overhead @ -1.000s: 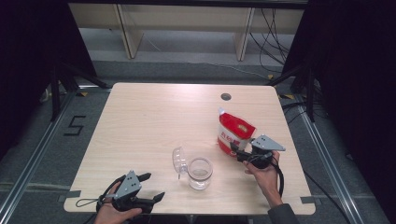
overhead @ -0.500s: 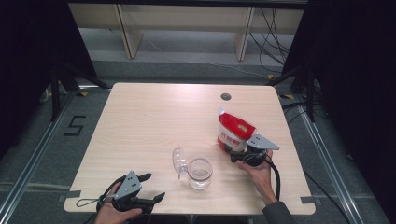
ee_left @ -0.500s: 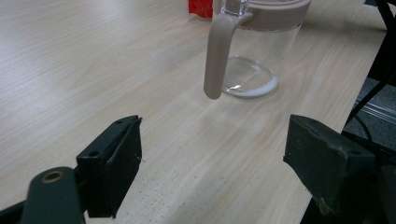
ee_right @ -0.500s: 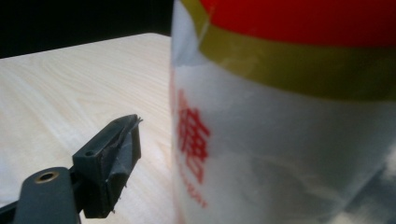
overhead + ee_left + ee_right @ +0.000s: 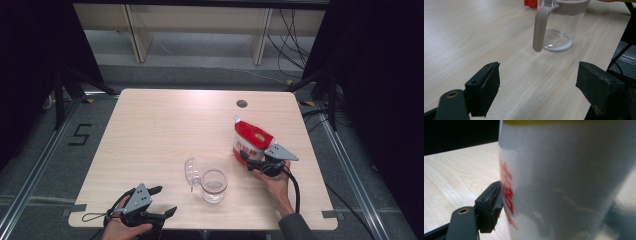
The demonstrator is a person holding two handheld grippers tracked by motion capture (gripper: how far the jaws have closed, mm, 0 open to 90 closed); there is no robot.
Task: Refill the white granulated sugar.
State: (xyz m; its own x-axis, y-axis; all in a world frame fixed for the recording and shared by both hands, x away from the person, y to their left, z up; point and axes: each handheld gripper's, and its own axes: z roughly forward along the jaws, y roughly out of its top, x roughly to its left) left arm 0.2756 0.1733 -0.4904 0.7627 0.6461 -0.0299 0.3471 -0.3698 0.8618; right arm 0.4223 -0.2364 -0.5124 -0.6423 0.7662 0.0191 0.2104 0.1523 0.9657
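A red and white bag [image 5: 250, 137] stands upright on the right half of the light wooden table [image 5: 150, 130]. My right gripper [image 5: 246, 157] is at the bag's lower front. In the right gripper view the bag [image 5: 569, 182] lies between the jaws, with the left pad [image 5: 490, 205] pressed on its side and the other jaw hidden behind it. A clear jar [image 5: 214, 185] stands near the front middle, its lid [image 5: 190, 172] hinged open to the left. My left gripper [image 5: 165, 200] rests open at the front left. It points at the jar [image 5: 559, 32] from a short way off.
A small dark hole [image 5: 242, 104] sits near the table's far edge. Pale shelving [image 5: 200, 25] and cables stand beyond the table. Metal rails run along the floor on both sides, and a "5" mark [image 5: 80, 135] is on the floor at left.
My right gripper has slid slightly left, in against the bag's base. The left gripper, jar and bag stay where they were.
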